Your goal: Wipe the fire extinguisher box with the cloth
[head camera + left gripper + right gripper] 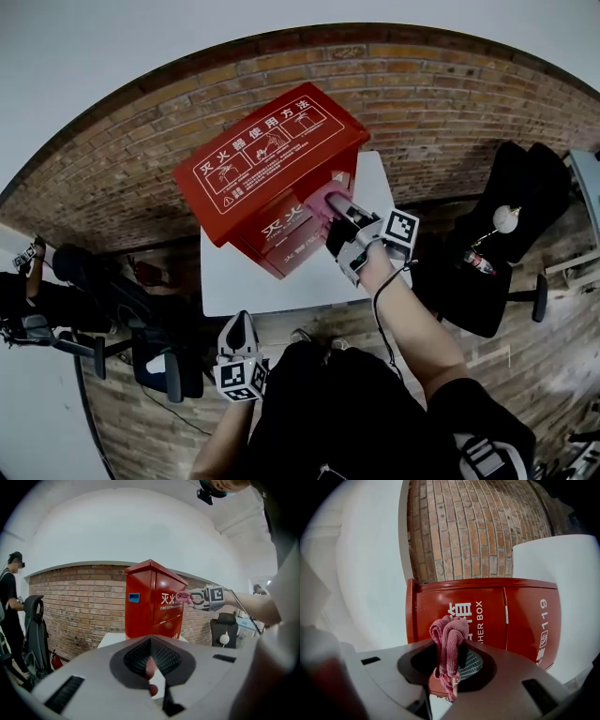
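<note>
Two grippers, one busy | right gripper [339, 212] is clamping the bunched pink cloth [449, 635] against the front of the red fire extinguisher box [267, 164], which is sitting at the white table's [281, 291] far-left corner | left gripper [240, 323] is hovering off the near edge, jaws together, empty | looking like mid-wipe; next, guessing a firm sweep across the door

Head view overhead, gripper views side-on, all sharing fire extinguisher box [267, 159]

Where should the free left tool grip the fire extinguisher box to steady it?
Likely the overhanging left lid edge of the fire extinguisher box, approached from the left: it juts past the body as a thin lip jaws could span, and the right tool, shut on the cloth, occupies the front.
</note>
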The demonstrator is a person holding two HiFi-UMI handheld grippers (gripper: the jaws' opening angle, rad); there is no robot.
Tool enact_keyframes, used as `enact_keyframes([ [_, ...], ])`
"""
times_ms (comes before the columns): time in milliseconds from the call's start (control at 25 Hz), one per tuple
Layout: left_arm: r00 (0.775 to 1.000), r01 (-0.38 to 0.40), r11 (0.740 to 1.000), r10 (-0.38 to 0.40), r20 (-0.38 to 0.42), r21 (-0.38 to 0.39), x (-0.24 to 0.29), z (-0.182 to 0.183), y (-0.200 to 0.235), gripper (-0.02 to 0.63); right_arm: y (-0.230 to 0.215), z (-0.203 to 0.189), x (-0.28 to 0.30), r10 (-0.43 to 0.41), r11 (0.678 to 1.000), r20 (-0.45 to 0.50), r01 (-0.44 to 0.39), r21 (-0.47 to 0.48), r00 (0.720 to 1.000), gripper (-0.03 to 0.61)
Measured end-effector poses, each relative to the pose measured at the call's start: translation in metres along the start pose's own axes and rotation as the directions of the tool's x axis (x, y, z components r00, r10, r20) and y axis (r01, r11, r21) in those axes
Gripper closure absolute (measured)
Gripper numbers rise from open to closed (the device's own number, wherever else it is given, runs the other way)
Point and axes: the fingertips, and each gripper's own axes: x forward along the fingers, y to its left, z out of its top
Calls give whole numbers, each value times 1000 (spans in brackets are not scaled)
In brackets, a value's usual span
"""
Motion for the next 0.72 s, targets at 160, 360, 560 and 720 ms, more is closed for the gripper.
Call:
enact_keyframes([
  [160,998,59,998,-59,-12,8,17,4,7,586,18,-1,4,37,999,9,-37,-8,999,471],
  [360,989,150,988,-150,-4,29,36,22,7,586,39,-3,4,57,998,25,-57,-10,998,471],
  [560,976,220,974,-220,-6,48,46,31,16,586,57,-7,5,77,997,37,-77,-14,996,471],
  [720,960,279,958,-278,-16,62,53,29,18,586,65,-10,6,100,995,51,-99,-21,994,471],
])
